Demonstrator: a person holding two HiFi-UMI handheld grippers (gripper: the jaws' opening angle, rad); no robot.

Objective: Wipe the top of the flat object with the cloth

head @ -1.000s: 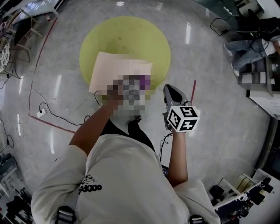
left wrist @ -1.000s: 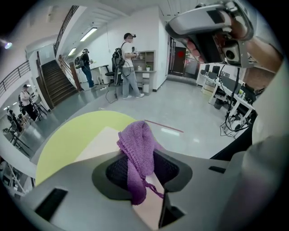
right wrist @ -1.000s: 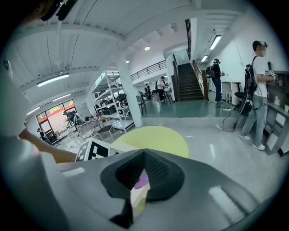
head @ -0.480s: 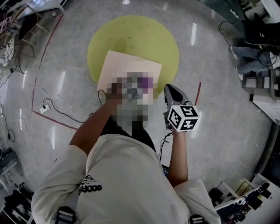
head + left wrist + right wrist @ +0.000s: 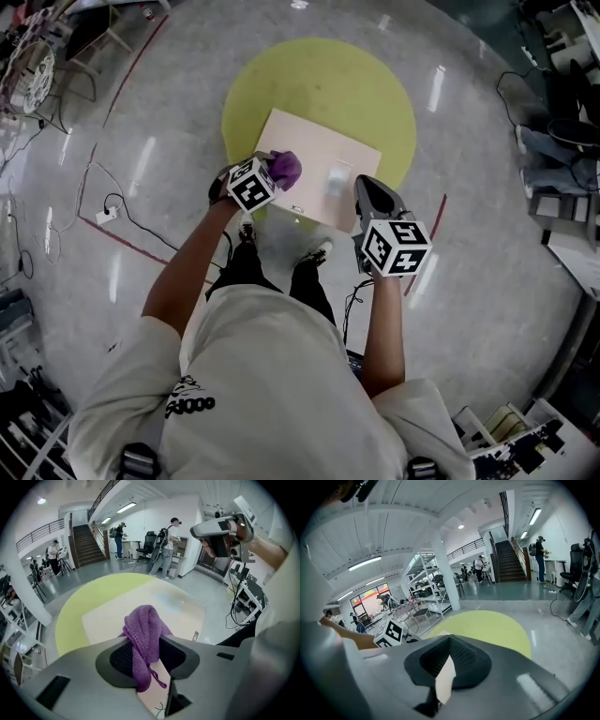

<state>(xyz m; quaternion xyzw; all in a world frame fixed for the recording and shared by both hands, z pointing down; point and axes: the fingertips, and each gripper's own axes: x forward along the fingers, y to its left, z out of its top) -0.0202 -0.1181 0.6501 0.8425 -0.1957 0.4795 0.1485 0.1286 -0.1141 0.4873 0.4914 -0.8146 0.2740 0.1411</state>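
A flat beige board [image 5: 323, 155] lies on a round yellow mat [image 5: 319, 84] on the floor. My left gripper [image 5: 279, 171] is shut on a bunched purple cloth [image 5: 285, 167] and sits over the board's near left part. In the left gripper view the purple cloth [image 5: 143, 637] hangs between the jaws of the left gripper [image 5: 143, 641], above the beige board [image 5: 117, 613]. A pale smear [image 5: 337, 178] shows on the board's near right part. My right gripper [image 5: 364, 190] hovers at the board's near right corner, shut and holding nothing; the right gripper [image 5: 449, 640] shows its tips meeting.
Shiny grey floor surrounds the yellow mat. A black cable and a white power strip [image 5: 106, 216] lie to the left, beside red floor tape [image 5: 127, 239]. Shelving and equipment [image 5: 562, 122] stand at the right edge. People [image 5: 165, 545] stand far off by the wall.
The head view has shifted, so board and mat sit further right. The left gripper with the cloth now sits nearer the board's left end. The right gripper has barely moved.
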